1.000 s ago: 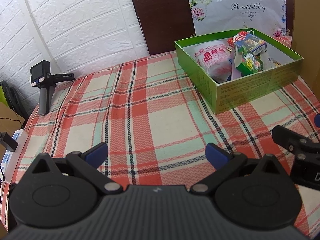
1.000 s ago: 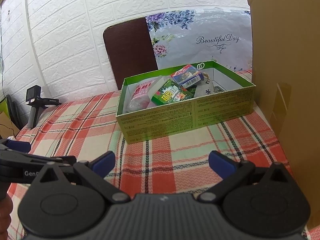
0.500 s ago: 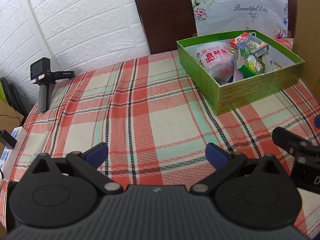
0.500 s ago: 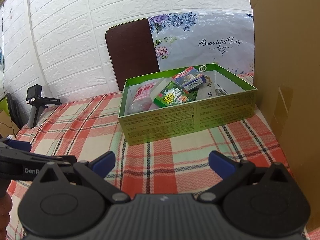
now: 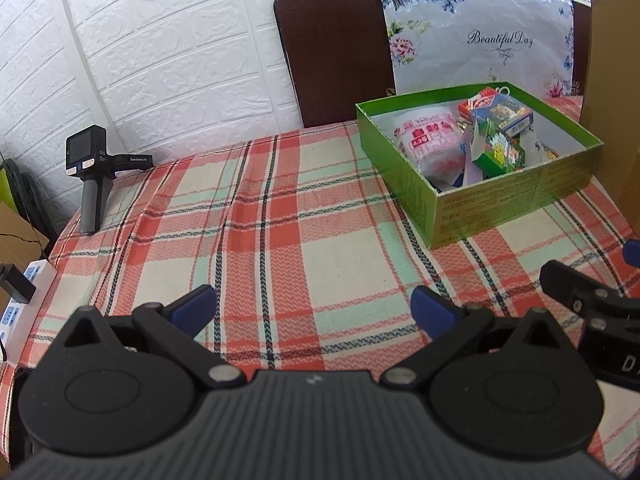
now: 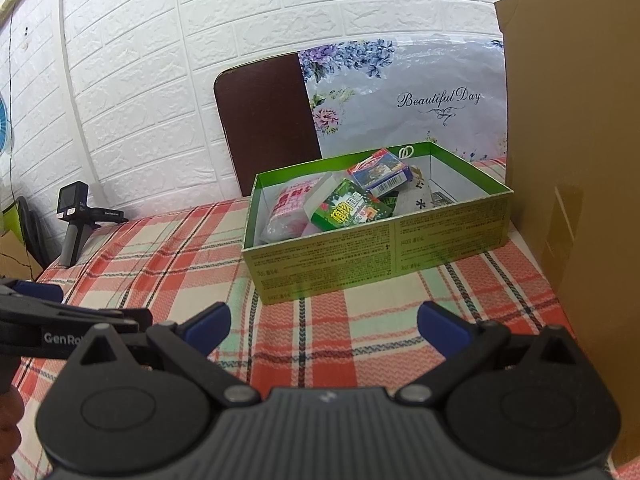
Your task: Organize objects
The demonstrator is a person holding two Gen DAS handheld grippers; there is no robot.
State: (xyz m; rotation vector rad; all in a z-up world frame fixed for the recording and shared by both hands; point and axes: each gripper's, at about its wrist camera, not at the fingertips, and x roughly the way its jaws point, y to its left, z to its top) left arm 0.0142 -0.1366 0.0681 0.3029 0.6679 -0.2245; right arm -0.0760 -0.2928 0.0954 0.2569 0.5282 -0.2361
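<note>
A green cardboard box (image 5: 508, 208) (image 6: 380, 252) stands on the plaid tablecloth (image 5: 280, 240) at the far right. Inside lie a pink-printed plastic pack (image 5: 430, 142) (image 6: 290, 204), a green carton (image 5: 502, 154) (image 6: 352, 210) and a blue card box (image 5: 506, 114) (image 6: 382, 174). My left gripper (image 5: 314, 308) is open and empty over the cloth, well short of the box. My right gripper (image 6: 322, 324) is open and empty in front of the box. The right gripper shows at the right edge of the left wrist view (image 5: 592, 300).
A black handheld camera device (image 5: 94, 172) (image 6: 76, 216) stands at the table's far left edge. A dark chair back (image 5: 336, 48) with a floral bag (image 5: 480, 36) is behind the table. A tall cardboard panel (image 6: 576, 160) stands right of the box. A power strip (image 5: 24, 288) lies left.
Both grippers have drawn back and risen slightly, so the box sits a little farther off in each view. Both stay open and empty.
</note>
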